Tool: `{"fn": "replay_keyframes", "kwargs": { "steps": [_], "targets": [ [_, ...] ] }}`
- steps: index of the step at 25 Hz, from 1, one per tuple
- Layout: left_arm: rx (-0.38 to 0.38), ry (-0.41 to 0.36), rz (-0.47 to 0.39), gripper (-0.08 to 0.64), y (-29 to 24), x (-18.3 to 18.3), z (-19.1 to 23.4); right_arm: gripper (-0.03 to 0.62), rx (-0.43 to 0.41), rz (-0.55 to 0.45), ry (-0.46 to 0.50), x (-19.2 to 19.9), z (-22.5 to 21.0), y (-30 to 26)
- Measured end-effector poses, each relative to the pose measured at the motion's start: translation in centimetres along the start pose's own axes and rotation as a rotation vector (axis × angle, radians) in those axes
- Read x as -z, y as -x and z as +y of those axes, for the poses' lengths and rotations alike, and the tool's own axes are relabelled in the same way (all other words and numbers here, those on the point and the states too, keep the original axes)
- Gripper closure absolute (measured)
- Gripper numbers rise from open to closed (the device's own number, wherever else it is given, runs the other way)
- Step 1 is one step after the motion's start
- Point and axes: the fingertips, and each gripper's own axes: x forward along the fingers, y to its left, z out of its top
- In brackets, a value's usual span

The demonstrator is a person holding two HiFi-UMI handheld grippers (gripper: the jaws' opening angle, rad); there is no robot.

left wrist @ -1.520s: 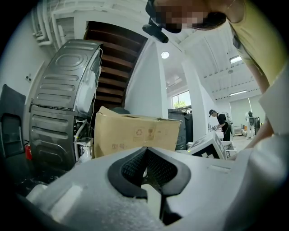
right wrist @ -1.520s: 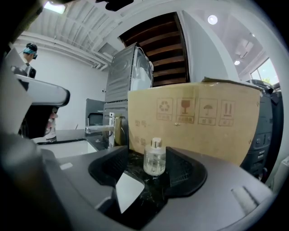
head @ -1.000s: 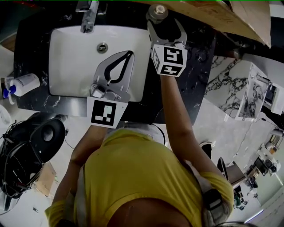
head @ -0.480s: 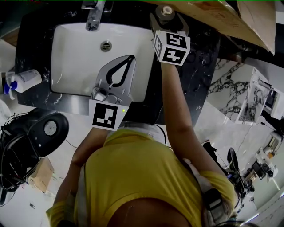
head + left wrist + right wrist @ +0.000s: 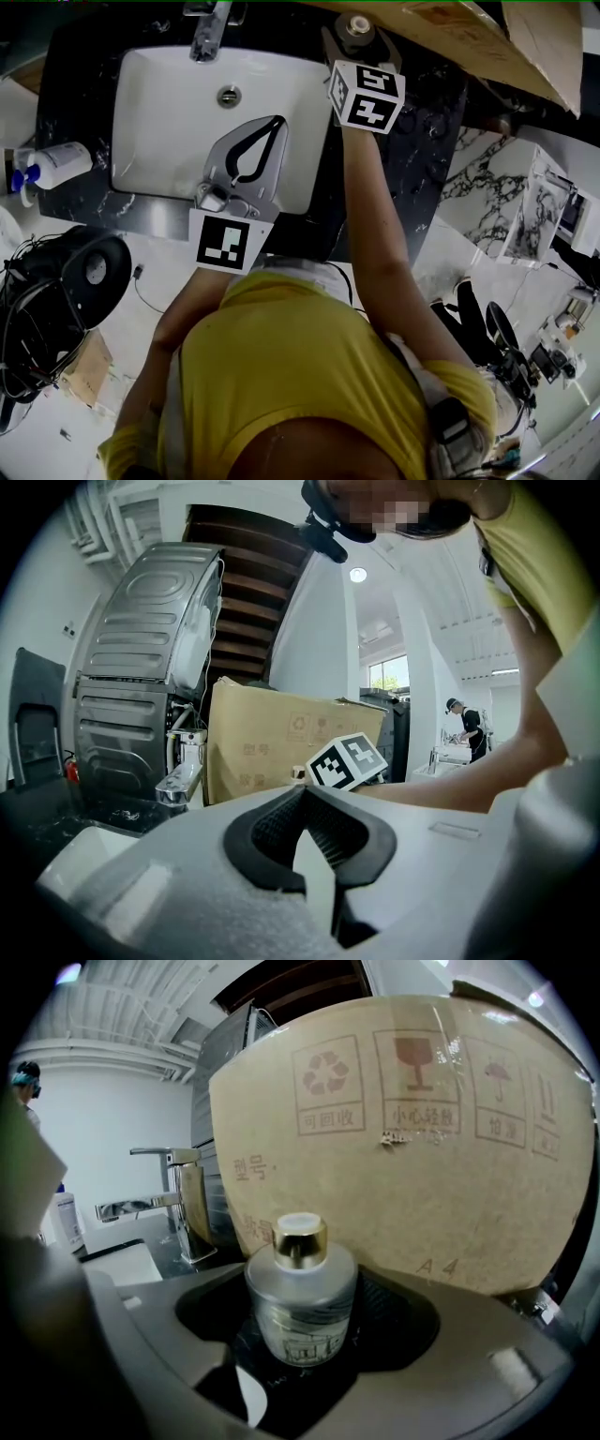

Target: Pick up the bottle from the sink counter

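The bottle (image 5: 300,1293) is a small frosted glass one with a gold cap, standing upright on the black sink counter (image 5: 422,141) in front of a cardboard box. My right gripper (image 5: 302,1274) is open, and the bottle stands inside its jaws with a pad on either side; contact cannot be told. From the head view, the right gripper (image 5: 361,39) reaches to the counter's far edge, with the bottle (image 5: 359,24) between its fingers. My left gripper (image 5: 277,122) hangs shut and holding nothing over the white basin (image 5: 159,122). In its own view the left gripper (image 5: 300,794) has its tips together.
A chrome faucet (image 5: 208,28) stands behind the basin, left of the bottle. The cardboard box (image 5: 469,37) leans close behind the bottle. A white pump dispenser (image 5: 56,167) lies at the counter's left end. Black equipment and cables (image 5: 56,291) sit on the floor at the left.
My right gripper has pushed forward, so the bottle now stands deep between its jaws instead of at their tips. The left gripper has stayed shut over the basin.
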Motion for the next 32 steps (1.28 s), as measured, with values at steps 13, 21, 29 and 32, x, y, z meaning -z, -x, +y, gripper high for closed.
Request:
{"fn": "replay_keyframes", "kwargs": {
  "steps": [13, 21, 29, 32],
  "targets": [
    [0.028, -0.022, -0.063, 0.558, 1.7, -2.3, -0.4, 0.270, 0.043, -0.084, 0.059, -5.2, 1.7, 9.3],
    [0.053, -0.044, -0.123, 0.558, 3.9, -4.1, -1.1, 0.267, 0.120, -0.151, 0.080, -7.3, 2.7, 18.8],
    [0.073, -0.075, -0.162, 0.558, 5.0, -5.6, -2.2, 0.267, 0.172, -0.174, 0.067, -7.6, 3.3, 26.1],
    [0.081, -0.091, -0.168, 0.558, 5.5, -6.1, -2.8, 0.267, 0.178, -0.179, 0.073, -7.3, 4.0, 28.3]
  ]
}}
